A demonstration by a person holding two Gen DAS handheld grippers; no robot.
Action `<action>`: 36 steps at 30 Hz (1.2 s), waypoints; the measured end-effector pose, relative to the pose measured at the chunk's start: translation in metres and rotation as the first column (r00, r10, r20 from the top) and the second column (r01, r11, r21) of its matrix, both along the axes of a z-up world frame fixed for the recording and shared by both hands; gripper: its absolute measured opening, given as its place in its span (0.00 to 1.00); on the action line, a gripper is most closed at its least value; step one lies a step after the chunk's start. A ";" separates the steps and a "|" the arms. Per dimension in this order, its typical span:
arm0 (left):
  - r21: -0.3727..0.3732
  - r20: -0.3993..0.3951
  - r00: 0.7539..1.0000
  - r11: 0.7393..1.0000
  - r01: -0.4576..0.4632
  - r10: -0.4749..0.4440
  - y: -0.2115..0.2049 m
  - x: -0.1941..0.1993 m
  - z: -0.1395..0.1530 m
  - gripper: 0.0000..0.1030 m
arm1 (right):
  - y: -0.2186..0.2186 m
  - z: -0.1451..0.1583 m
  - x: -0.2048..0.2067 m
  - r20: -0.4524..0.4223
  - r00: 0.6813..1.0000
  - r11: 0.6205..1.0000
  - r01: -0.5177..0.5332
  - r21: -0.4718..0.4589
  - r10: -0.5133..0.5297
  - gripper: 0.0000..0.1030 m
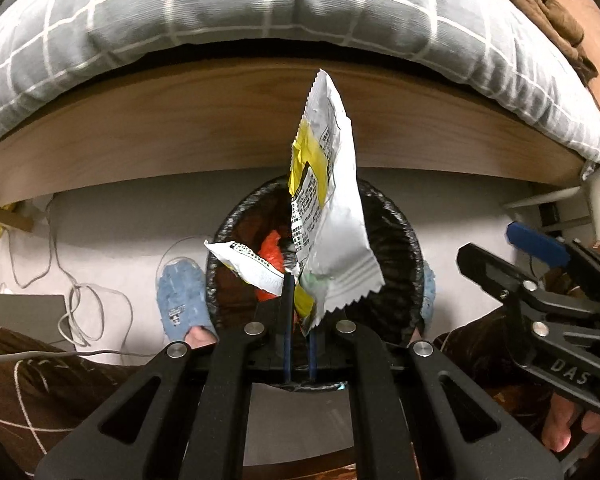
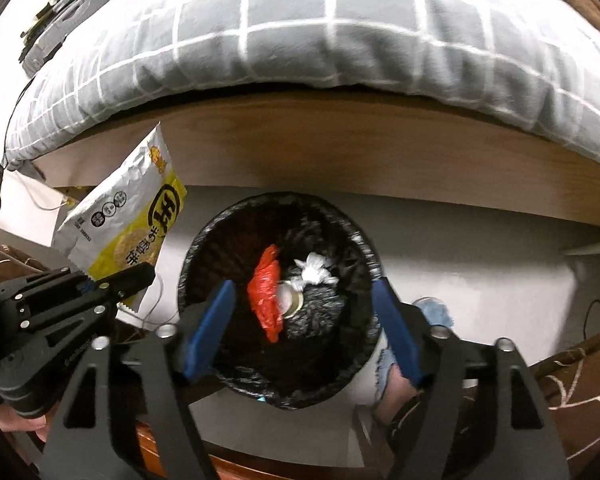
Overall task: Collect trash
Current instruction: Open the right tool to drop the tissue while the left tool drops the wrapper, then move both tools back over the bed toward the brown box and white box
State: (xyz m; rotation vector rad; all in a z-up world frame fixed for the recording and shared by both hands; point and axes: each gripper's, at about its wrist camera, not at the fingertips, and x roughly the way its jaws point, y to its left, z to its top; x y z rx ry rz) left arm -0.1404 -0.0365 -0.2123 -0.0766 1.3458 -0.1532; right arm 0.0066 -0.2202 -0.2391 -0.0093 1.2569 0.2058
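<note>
Place: a home bedroom
Bed: a grey checked duvet (image 1: 260, 12) hangs over the wooden bed frame (image 1: 220, 140)
Floor: a lined trash bin (image 2: 204, 248), blue slippers (image 1: 182, 300) (worn) and loose cables (image 1: 76, 304)

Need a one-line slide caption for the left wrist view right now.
Left gripper shut on a snack wrapper, holding it above the black-lined trash bin beside the bed.
</note>
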 end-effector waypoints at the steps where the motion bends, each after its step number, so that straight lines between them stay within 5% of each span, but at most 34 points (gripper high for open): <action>1: -0.001 0.000 1.000 1.000 0.008 -0.008 -0.002 0.000 0.000 0.04 | -0.005 0.003 -0.001 0.012 1.000 1.000 0.016 -0.006 -0.016 0.78; 13: 0.008 0.032 0.995 0.995 0.097 -0.097 -0.037 -0.005 0.001 0.07 | -0.047 0.019 0.003 0.065 0.990 0.991 0.131 -0.037 -0.128 0.80; 15: 0.021 0.039 0.995 0.995 0.095 -0.096 -0.035 -0.006 0.003 0.14 | -0.045 0.021 0.004 0.071 0.989 0.991 0.131 -0.039 -0.128 0.80; 17: 0.032 0.054 0.995 0.996 0.082 -0.084 -0.034 -0.007 0.007 0.35 | -0.045 0.022 0.004 0.076 0.989 0.991 0.130 -0.040 -0.126 0.80; 27: 0.070 0.148 0.988 0.997 0.034 -0.044 -0.025 -0.007 0.041 0.67 | -0.043 0.051 0.008 0.121 0.984 0.991 0.136 -0.016 -0.133 0.80; 32: 0.089 0.251 0.968 0.996 -0.020 -0.002 -0.017 -0.005 0.069 0.94 | -0.043 0.079 0.010 0.192 0.972 0.990 0.140 -0.016 -0.135 0.85; 36: 0.085 0.294 0.956 0.995 -0.044 0.017 -0.012 -0.002 0.088 0.94 | -0.037 0.101 0.010 0.261 0.961 0.994 0.106 -0.040 -0.092 0.92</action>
